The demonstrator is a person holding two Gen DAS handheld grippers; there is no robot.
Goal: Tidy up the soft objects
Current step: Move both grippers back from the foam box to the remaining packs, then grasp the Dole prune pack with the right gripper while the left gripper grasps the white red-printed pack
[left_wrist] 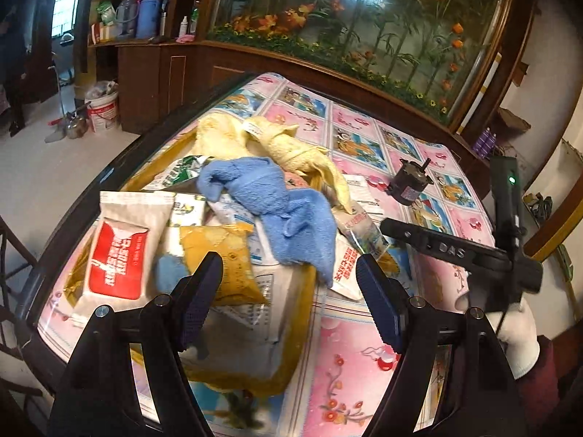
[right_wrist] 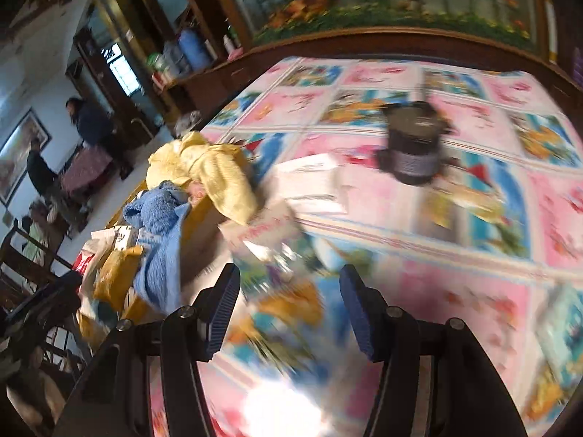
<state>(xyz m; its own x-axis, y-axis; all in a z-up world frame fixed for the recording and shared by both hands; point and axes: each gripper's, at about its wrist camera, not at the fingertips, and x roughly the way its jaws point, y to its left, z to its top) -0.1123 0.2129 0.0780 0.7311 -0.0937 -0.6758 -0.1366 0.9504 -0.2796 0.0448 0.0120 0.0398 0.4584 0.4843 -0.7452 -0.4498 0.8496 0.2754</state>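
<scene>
Meanwhile, we hold the left claw (left_wrist: 289, 291) spread wide and empty above a heap of packets at the centre of the left wrist frame, where the blue towel (left_wrist: 280, 211) lies crumpled, the yellow towel (left_wrist: 269, 142) just behind it. Our right claw (right_wrist: 289, 309), equally wide and empty, hangs over the patterned worktop (right_wrist: 473, 218). Both towels look light and limp; we judge a raised fold the best place to pinch.

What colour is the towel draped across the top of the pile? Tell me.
Light blue; the towel shows best in the left wrist view.
</scene>
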